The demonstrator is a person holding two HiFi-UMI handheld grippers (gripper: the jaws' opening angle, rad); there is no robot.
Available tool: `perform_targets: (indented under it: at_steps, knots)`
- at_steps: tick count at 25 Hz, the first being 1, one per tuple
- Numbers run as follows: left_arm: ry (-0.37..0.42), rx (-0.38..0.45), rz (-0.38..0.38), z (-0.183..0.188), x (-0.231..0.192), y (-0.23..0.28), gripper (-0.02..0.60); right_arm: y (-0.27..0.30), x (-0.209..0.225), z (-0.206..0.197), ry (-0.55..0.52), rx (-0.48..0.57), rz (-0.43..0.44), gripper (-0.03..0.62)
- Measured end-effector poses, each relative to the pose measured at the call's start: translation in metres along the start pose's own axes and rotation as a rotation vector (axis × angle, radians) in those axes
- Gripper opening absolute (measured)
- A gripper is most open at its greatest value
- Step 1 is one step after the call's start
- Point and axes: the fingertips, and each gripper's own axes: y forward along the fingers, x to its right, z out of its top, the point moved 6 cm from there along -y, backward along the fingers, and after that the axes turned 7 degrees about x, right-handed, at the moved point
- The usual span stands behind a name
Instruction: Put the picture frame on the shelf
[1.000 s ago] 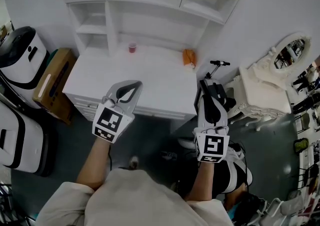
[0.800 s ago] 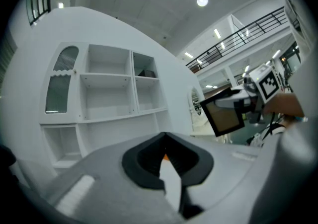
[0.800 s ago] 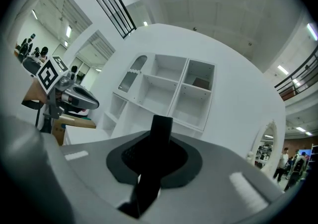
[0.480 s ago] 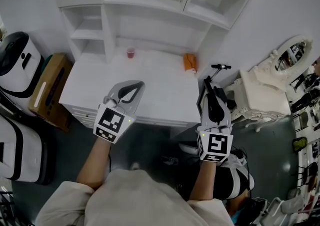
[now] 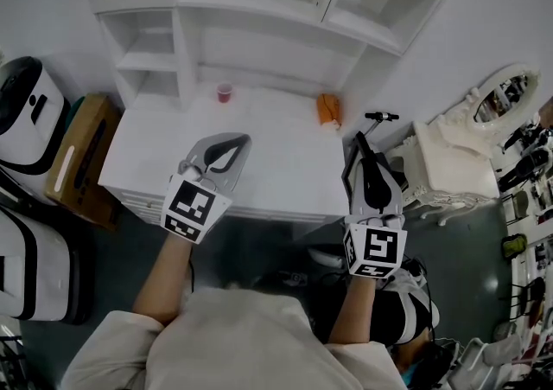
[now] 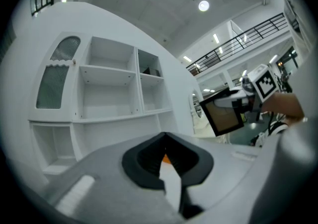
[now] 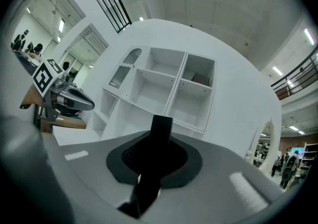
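Right gripper (image 5: 361, 153) is clamped on the black picture frame (image 6: 224, 115) just off the white desk's (image 5: 285, 133) front right corner, and the left gripper (image 5: 230, 146) is clenched on nothing over the desk's front edge.

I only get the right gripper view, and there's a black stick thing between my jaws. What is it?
Observer: It's the picture frame. The left gripper view shows its flat side: a black rim round a brown middle, with the right gripper shut on it.
Operator: Is there stuff on the desk? My gripper hides most of it.
Observer: Yes. In the head view, a small red cup stands at the back of the white desk.
Operator: Is my other gripper holding something?
Observer: No. The left gripper has its jaws together with nothing between them.
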Motion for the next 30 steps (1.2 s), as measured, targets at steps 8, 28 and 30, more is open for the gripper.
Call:
perform_targets:
  at_steps: [8,28,30]
  knots:
    - [0.006,-0.015,0.004,-0.012,-0.016,0.009,0.001,0.027,-0.003,-0.007,0.004,-0.013,0.014,0.034]
    - [0.023,-0.02,0.034,-0.014,-0.065,0.11,0.001,0.152,0.059,0.007,-0.062,0.094,0.069,0.034]
    - [0.024,-0.019,0.038,-0.013,-0.069,0.123,0.001,0.167,0.069,0.013,-0.071,0.116,0.08,0.034]
